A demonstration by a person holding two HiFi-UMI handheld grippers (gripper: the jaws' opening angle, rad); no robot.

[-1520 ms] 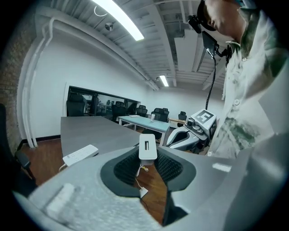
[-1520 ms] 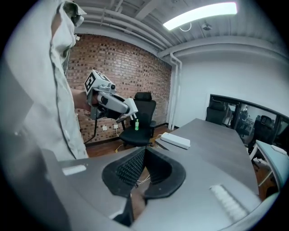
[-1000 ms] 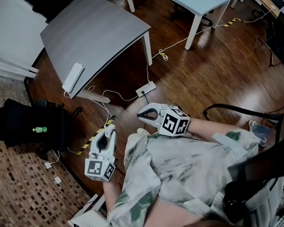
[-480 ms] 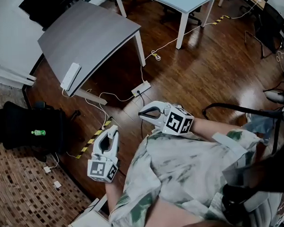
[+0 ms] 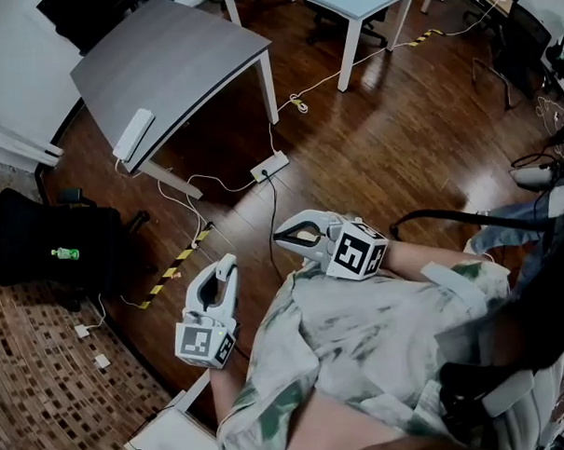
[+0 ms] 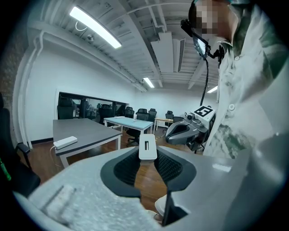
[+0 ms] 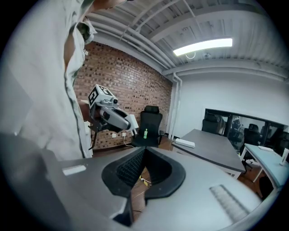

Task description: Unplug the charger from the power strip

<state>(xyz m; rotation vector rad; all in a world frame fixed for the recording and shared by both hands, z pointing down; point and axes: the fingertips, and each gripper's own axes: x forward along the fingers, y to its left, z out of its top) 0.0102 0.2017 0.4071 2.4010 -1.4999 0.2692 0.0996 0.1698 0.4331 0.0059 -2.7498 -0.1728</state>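
The left gripper (image 5: 225,265) is clamping a small white charger (image 6: 147,149) between its jaw tips. In the left gripper view only the charger's flat end with one dark slot is showing. The rest is sitting hidden behind the black pads, and its prongs are not showing in any view. In the head view the charger is blending into the white jaws and is hard to pick out.

The right gripper (image 5: 281,236) is hanging just to the right of those jaws, its own tips meeting with nothing between them.

The power strip (image 5: 133,134) is lying well ahead of both pairs of jaws and off to their left, on the near edge of the grey desk (image 5: 191,55), apart from the charger. Whether anything is plugged into it is too small to tell.

A white floor socket (image 5: 270,165) with cables is sitting on the wooden floor (image 5: 400,140), between the jaws and the desk.

The hands holding the grippers are mostly hiding behind the marker cubes (image 5: 356,253)
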